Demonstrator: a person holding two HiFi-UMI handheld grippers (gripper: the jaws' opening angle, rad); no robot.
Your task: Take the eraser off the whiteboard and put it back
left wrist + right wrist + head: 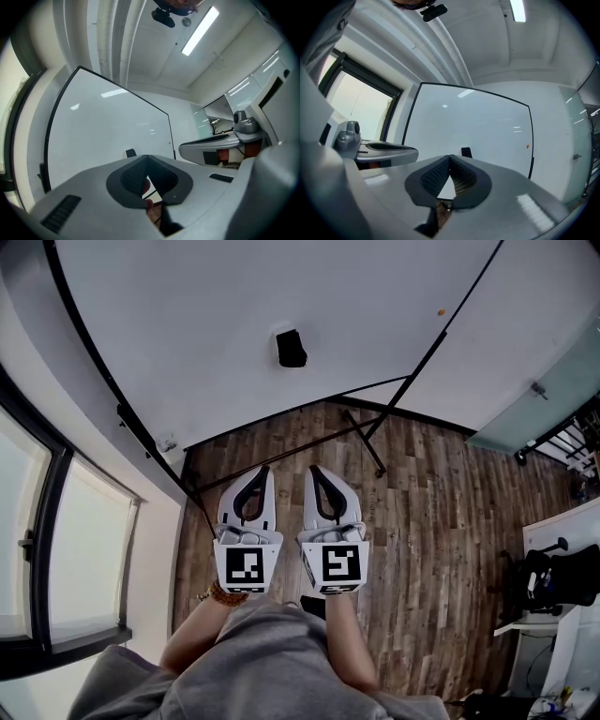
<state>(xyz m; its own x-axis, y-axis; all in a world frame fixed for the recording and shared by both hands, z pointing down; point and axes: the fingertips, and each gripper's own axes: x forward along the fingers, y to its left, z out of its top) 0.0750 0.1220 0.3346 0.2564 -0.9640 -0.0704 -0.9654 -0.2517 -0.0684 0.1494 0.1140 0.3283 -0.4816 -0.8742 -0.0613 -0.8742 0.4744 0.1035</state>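
The eraser (292, 349) is found on the whiteboard (234, 306), a small black block set low on the white face and near its middle. It is touched by neither gripper. The left gripper (262, 471) and right gripper (313, 471) are held side by side, just apart, below the board's lower edge, both pointed toward the board. In the head view the eraser sits above the gap between the two tips and well apart from them. In the left gripper view the eraser is seen just left of the jaw tips; in the right gripper view it is seen just right of them, beyond the tips in each case. The left jaws are brought together at the tips with nothing gripped between the pads. The right jaws are likewise closed and empty. The board is bounded by a thin black frame (427, 354), and a small orange spot (441, 311) is noted near its right edge, well apart from the eraser. The rest of the white face around the eraser is bare on all sides. A black stand (364, 441) is seen crossing the wooden floor (441, 512) below the board, ahead of the grippers. A window (80, 549) is recorded to the left, close beside the board's left edge. A glass panel (548, 399) and a desk (548, 538) are recorded to the right, across a stretch of open floor.
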